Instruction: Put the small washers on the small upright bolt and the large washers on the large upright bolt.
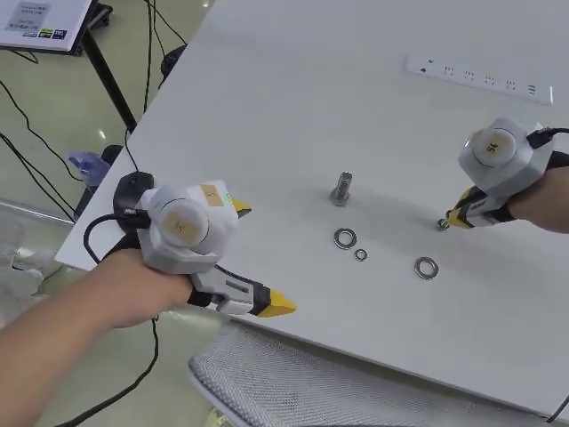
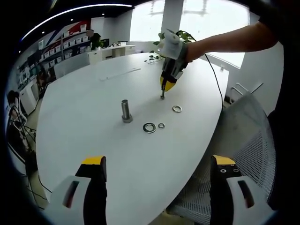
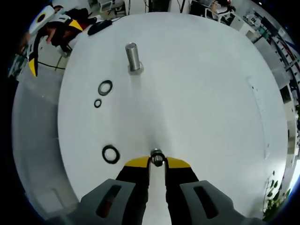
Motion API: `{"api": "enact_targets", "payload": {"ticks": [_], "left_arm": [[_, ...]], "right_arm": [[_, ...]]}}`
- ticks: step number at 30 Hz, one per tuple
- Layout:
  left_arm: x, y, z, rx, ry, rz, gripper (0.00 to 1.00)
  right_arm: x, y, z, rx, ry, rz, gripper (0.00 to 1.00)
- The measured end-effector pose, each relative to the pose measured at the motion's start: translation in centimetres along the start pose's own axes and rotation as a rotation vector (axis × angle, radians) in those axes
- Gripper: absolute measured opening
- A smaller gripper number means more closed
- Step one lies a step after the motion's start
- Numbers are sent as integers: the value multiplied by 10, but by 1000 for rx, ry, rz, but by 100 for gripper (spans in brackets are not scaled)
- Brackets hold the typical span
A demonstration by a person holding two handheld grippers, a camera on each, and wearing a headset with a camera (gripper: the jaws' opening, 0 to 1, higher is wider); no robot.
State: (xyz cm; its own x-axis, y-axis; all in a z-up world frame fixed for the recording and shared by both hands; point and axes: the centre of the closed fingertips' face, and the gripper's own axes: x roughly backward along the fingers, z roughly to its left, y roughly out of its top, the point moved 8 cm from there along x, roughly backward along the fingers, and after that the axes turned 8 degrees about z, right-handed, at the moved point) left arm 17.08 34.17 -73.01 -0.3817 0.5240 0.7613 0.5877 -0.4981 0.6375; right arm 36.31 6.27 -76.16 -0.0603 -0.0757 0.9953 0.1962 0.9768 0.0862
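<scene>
Washers (image 1: 346, 237): thin, hard, slippery steel; best pinched across the rim.
Left gripper (image 2: 158, 163): jaws apart, empty.
Right gripper (image 3: 157, 163): clenched on small bolt (image 3: 157, 156).

Brightness: high and even; the white table (image 1: 373, 98) is softly lit.
Source: daylight is admitted through windows (image 2: 197, 18) at 12 o'clock in the left gripper view, blown out.
Shadows: faint and soft-edged beneath the large bolt (image 1: 342, 189).
Distortion: lines are bowed toward both gripper views' edges.
</scene>
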Motion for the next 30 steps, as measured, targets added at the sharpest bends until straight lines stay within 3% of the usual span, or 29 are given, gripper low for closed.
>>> {"api": "enact_targets", "payload": {"ticks": [13, 30], "left_arm": [[1, -7, 0, 10, -7, 16, 91], [2, -8, 2, 15, -13, 19, 89]], "right_arm": [[-14, -2, 1, -1, 10, 19, 13], [-19, -1, 1, 4, 7, 36, 13]]}}
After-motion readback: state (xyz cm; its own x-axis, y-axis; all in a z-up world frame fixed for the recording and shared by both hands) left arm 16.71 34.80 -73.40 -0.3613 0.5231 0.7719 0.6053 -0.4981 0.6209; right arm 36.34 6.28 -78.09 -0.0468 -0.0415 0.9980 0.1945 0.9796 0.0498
